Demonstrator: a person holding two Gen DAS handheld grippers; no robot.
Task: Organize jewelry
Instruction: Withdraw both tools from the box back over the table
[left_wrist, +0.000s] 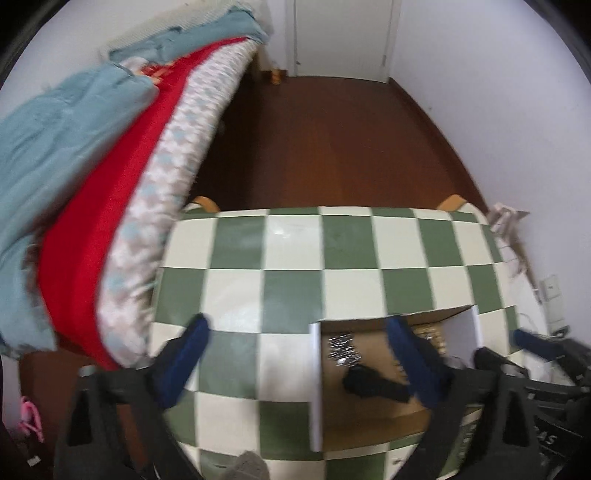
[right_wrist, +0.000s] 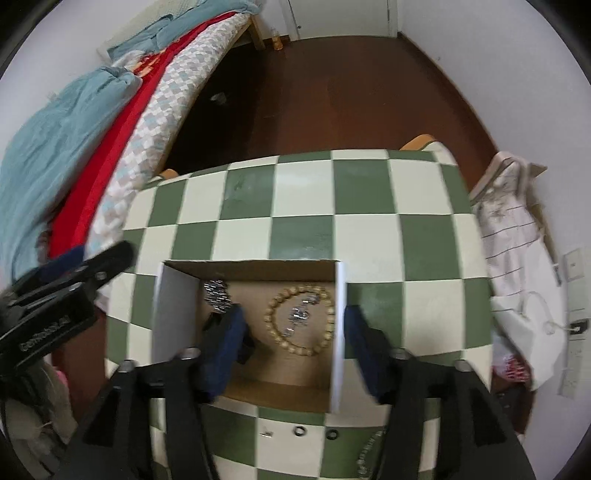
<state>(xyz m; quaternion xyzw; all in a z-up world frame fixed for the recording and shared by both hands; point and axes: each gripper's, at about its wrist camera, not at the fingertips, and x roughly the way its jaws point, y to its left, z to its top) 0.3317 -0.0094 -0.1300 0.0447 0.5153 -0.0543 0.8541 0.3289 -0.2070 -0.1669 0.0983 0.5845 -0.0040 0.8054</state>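
Observation:
A shallow cardboard box (right_wrist: 258, 273) with white side flaps sits on the green-and-white checkered table (right_wrist: 303, 199). Inside lie a wooden bead bracelet (right_wrist: 275, 334), a small silver piece (right_wrist: 300, 315) within its ring, a silver metal watch band (right_wrist: 218, 295) and a dark object (left_wrist: 373, 382). My right gripper (right_wrist: 293, 349) is open above the box, its fingers straddling the bracelet. My left gripper (left_wrist: 301, 363) is open over the table at the box's left flap (left_wrist: 316, 384). Two small rings (right_wrist: 299, 431) lie on the table in front of the box.
A bed with teal, red and patterned covers (right_wrist: 122, 122) borders the table's left side. A white cloth bag (right_wrist: 517, 280) hangs at the right by the wall. Dark wooden floor (right_wrist: 332, 92) and a door lie beyond the table.

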